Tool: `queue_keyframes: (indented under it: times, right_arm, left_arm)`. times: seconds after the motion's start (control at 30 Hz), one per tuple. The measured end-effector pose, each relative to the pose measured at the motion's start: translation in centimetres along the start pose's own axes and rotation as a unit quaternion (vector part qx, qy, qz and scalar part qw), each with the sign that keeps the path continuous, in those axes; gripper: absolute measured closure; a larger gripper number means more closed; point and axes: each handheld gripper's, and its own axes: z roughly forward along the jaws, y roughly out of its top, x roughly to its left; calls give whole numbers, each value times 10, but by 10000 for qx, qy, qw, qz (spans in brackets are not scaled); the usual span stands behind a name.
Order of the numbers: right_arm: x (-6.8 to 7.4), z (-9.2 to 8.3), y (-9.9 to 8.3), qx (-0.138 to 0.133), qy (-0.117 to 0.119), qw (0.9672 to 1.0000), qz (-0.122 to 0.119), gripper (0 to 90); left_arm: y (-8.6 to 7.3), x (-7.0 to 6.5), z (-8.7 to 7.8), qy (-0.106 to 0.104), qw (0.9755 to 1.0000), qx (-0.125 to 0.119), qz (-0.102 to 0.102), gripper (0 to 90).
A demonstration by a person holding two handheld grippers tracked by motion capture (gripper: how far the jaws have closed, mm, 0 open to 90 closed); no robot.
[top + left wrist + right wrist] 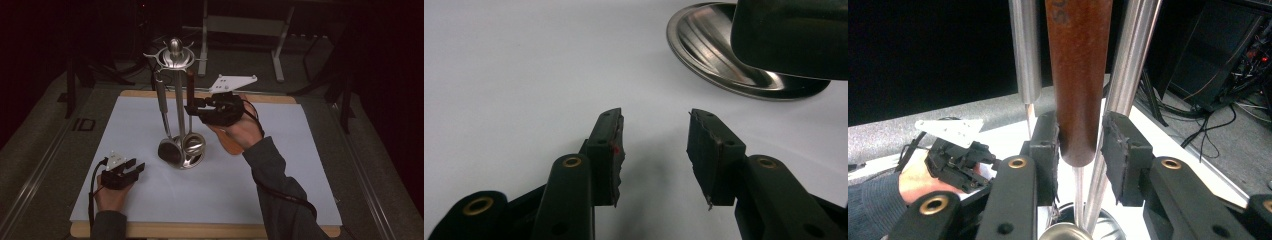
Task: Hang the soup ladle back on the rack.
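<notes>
A steel utensil stand [176, 56] rises from its round base [189, 159] on the white mat; several utensils hang from its top ring. My right gripper [192, 106] is raised beside it, and its jaws bracket a hanging utensil's brown handle [1078, 75]. In the right gripper view [1079, 145] the left pad lies against the handle while a narrow gap shows at the right pad. My left gripper [137, 167] rests low on the mat to the left of the base, open [655, 135] with nothing between its pads. The base [724, 55] lies just beyond it.
The steel centre pole [1128, 75] and a steel handle [1024, 50] flank the brown handle closely. A dark utensil head [789, 35] hangs over the base. A brown wooden piece [231, 145] lies under the right hand. The white mat [280, 165] covers a wooden table; dark frames stand behind.
</notes>
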Motion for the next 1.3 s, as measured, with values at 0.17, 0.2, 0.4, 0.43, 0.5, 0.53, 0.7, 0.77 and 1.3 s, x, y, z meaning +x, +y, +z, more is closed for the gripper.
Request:
queue_keyframes:
  times: [0.17, 0.2, 0.4, 0.43, 0.5, 0.53, 0.7, 0.77, 1.3]
  right_arm:
    - [-3, 1, -2, -26, 92, 9999, 109, 710]
    - [-3, 1, -2, -33, 74, 9999, 86, 711]
    - [-6, -1, -2, -67, 115, 9997, 193, 710]
    - [-7, -1, -2, -74, 129, 9997, 209, 712]
    - [-8, 0, -1, -55, 147, 9996, 245, 715]
    - [-8, 0, 0, -47, 147, 9995, 266, 718]
    - [-10, 2, 2, -52, 168, 9993, 334, 718]
    - [-10, 4, 1, 5, 170, 9994, 312, 715]
    - [-7, -2, 0, 142, 25, 9999, 69, 646]
  left_arm:
    - [0, 0, 0, -4, 10000, -6, -5, 579]
    - [0, 0, 0, -3, 10000, 1, -1, 579]
    - [0, 0, 0, 5, 10000, 10, 8, 578]
    - [0, 0, 0, 6, 10000, 9, 10, 578]
    - [0, 0, 0, 7, 10000, 14, 17, 578]
    - [0, 0, 0, 2, 10000, 15, 14, 579]
    - [0, 0, 0, -1, 10000, 18, 20, 578]
    - [0, 0, 0, 2, 10000, 17, 20, 578]
    - [0, 0, 1, 7, 10000, 21, 16, 578]
